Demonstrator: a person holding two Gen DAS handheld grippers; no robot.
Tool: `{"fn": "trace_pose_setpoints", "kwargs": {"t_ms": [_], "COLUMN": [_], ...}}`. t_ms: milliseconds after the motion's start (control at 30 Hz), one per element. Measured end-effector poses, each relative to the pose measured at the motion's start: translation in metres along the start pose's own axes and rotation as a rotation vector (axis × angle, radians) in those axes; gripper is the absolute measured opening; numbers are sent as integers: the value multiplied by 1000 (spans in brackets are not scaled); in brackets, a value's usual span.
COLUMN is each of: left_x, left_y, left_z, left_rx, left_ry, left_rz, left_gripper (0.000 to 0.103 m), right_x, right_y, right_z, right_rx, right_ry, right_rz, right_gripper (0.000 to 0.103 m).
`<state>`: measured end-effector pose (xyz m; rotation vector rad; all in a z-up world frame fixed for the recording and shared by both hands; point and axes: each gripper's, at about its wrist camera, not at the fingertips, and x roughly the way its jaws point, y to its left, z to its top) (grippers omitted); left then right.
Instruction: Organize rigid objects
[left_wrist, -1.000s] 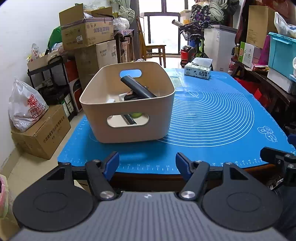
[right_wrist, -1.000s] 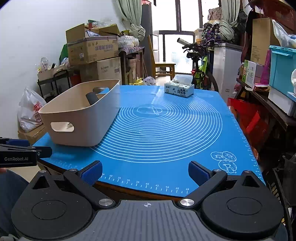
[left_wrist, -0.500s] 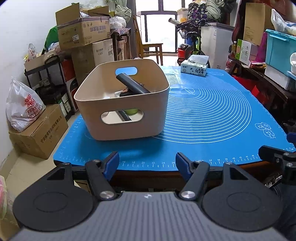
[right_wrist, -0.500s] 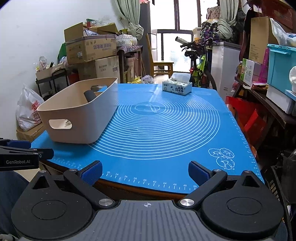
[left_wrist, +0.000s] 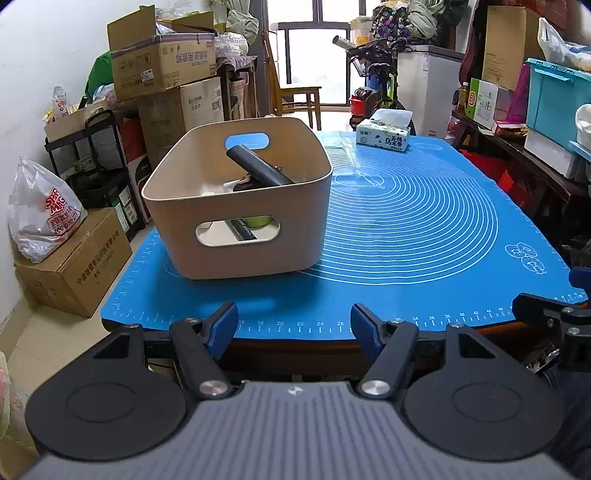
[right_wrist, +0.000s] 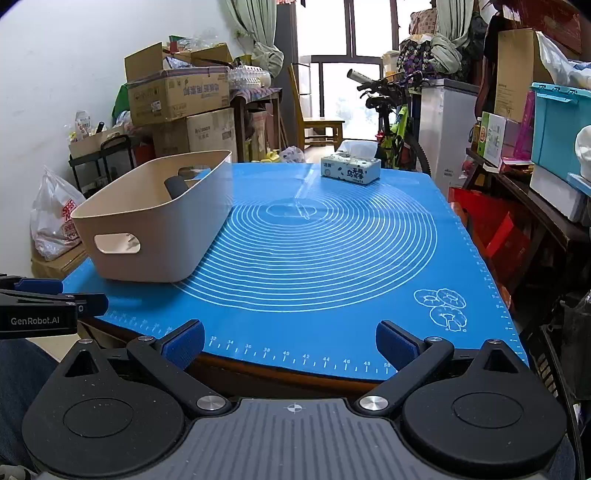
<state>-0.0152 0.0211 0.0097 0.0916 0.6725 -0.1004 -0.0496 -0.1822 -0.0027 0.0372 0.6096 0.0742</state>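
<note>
Both the left gripper (left_wrist: 294, 322) and right gripper (right_wrist: 290, 345) are hovering spread and empty; the beige bin (left_wrist: 236, 236) is sitting near-left, looking stiff, light, best gripped by its handle slot (left_wrist: 237, 230).

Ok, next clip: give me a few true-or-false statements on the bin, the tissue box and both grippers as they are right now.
1. The beige bin stands on the blue mat. True.
2. The bin is empty. False: a dark cylindrical object leans inside it over other items.
3. The left gripper is clamped on the bin's handle. False: it is open, holds nothing and hangs off the near table edge.
4. The tissue box sits at the far end of the mat, apart from the bin. True.
5. The right gripper is open and holds nothing. True.
6. Loose objects lie on the mat's ring pattern. False: the rings are bare.
</note>
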Motion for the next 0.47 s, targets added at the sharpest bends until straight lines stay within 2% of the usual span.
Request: {"fn": "trace_pose_setpoints", "kwargs": {"t_ms": [467], "left_x": [-1], "left_y": [0], "left_z": [1], "left_rx": [-10], "left_ry": [-6], "left_rz": [4], "left_gripper": [68], "right_x": [1], "right_y": [1], "right_z": [-1], "right_rx": [-4], "right_ry": [2], "right_rz": [0], "right_gripper": [99]}}
